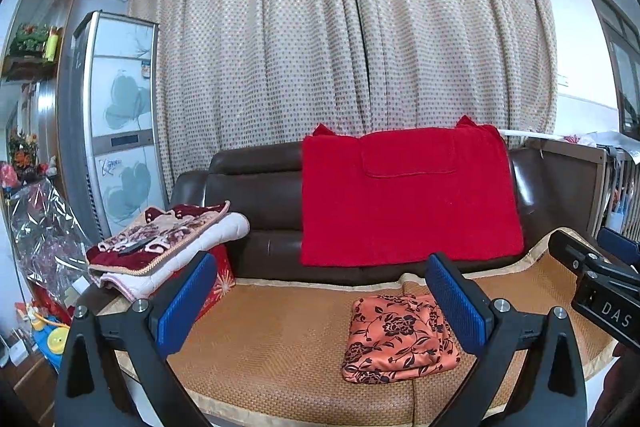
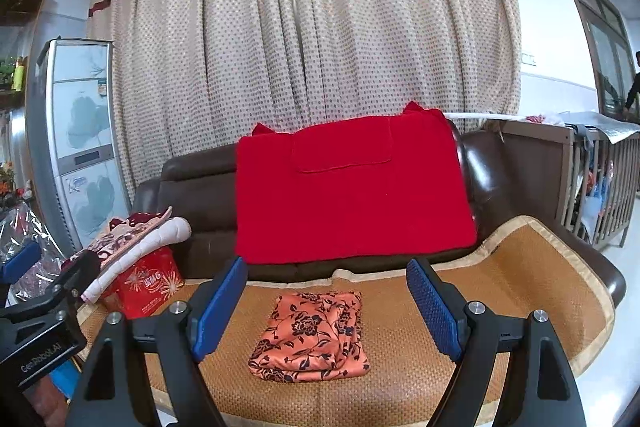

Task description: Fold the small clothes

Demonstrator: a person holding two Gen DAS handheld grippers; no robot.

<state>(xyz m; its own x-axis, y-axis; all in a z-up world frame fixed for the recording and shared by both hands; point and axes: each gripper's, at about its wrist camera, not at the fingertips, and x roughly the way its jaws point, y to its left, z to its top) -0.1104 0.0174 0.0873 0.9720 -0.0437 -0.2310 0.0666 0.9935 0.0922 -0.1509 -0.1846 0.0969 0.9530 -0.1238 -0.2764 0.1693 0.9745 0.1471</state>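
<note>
Folded orange floral cloth (image 2: 310, 337) lies on woven mat (image 2: 520, 267) on sofa seat, 6 o'clock of red towel (image 2: 352, 195).

Left gripper (image 1: 320, 301), right gripper (image 2: 326, 307): jaws wide, empty, clear of cloth.

Risk: slick fabric springs open; low gripper pass snags top layer, undoes fold.

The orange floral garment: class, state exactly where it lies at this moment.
In both wrist views the folded orange floral garment lies flat on the woven sofa mat, in front of the red blanket draped over the sofa back, touching neither tool.
</note>
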